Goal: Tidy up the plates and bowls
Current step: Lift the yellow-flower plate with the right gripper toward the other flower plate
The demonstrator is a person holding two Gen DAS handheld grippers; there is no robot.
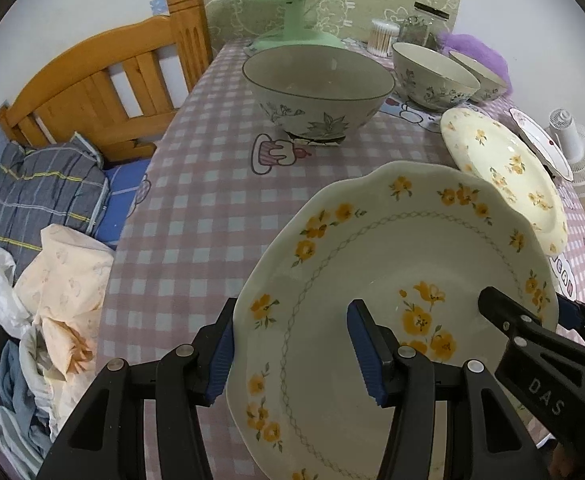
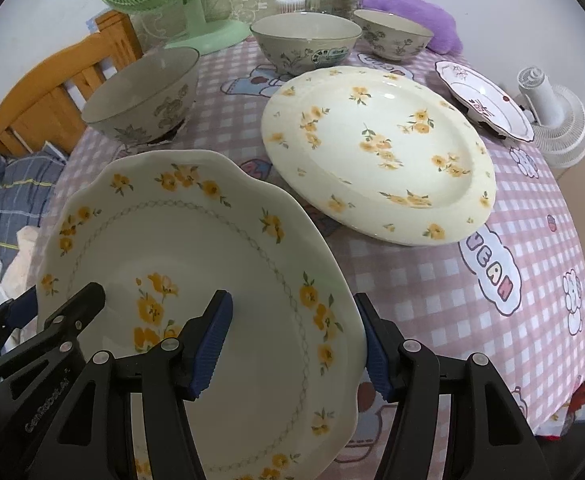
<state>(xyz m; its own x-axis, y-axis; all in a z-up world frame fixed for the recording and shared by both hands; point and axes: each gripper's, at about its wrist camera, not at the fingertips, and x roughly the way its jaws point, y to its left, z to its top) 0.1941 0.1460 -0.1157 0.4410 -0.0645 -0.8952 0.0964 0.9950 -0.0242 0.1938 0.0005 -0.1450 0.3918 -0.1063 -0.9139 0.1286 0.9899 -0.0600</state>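
**Cream plate carried between two tongs**

Porcelain, cream-coloured and scallop-edged, with yellow flowers round its rim: that was the deep plate [image 1: 396,280] I held over the pink-and-white checked tablecloth [image 1: 196,200]. Starting from the left, my left tongs [image 1: 292,354] straddled its left rim, one blue pad outside and one inside the well, half-closed and seemingly gripping that edge. My right tongs [image 2: 296,344] did the same on the opposite rim, so the plate hung between both hands, tilted with its far edge raised.

Further right and ahead lay the large round pale-yellow plate with scattered yellow flowers [image 2: 380,152], flat on the cloth, just beyond the carried plate's right edge. I judged it the likely stacking place; my right hand was the nearer one. Behind stood three grey-patterned ceramic bowls [image 2: 144,96], and at the far right a small white plate with red markings [image 2: 488,100].
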